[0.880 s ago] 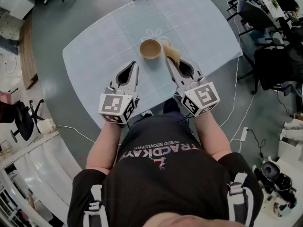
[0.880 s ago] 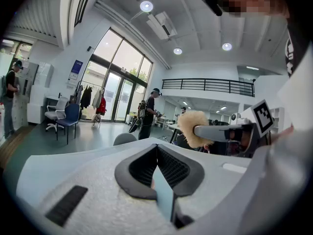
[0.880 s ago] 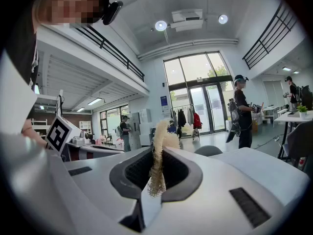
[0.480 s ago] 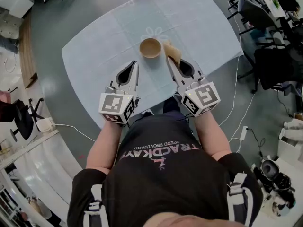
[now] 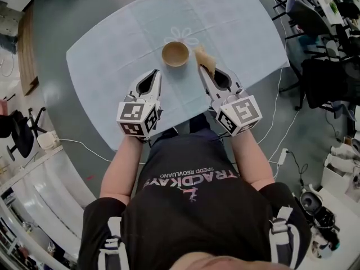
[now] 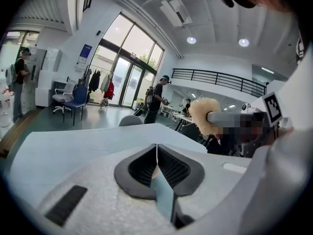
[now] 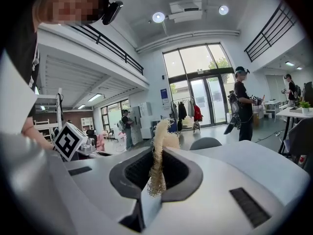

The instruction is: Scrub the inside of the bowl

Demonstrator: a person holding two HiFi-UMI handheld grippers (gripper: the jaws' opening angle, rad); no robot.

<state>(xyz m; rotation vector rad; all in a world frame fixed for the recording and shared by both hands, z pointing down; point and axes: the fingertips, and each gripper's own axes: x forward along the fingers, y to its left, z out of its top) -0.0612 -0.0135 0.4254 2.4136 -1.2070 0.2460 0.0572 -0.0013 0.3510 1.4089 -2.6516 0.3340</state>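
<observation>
Head view, scrubber point(image 5: 204, 61) points away; bowl point(image 5: 175, 54) upright

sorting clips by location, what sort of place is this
Probably an open-plan office or lab hall, not a kitchen: tall glass entrance doors, a railed mezzanine, and office chairs standing beyond the table.

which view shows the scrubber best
The right gripper view: the tan fibrous scrubber fills the centre, clamped in the right gripper, its strands plain to see. The head view shows it small, at that gripper's tip near the bowl. The left gripper view shows only a fuzzy tuft.
</observation>
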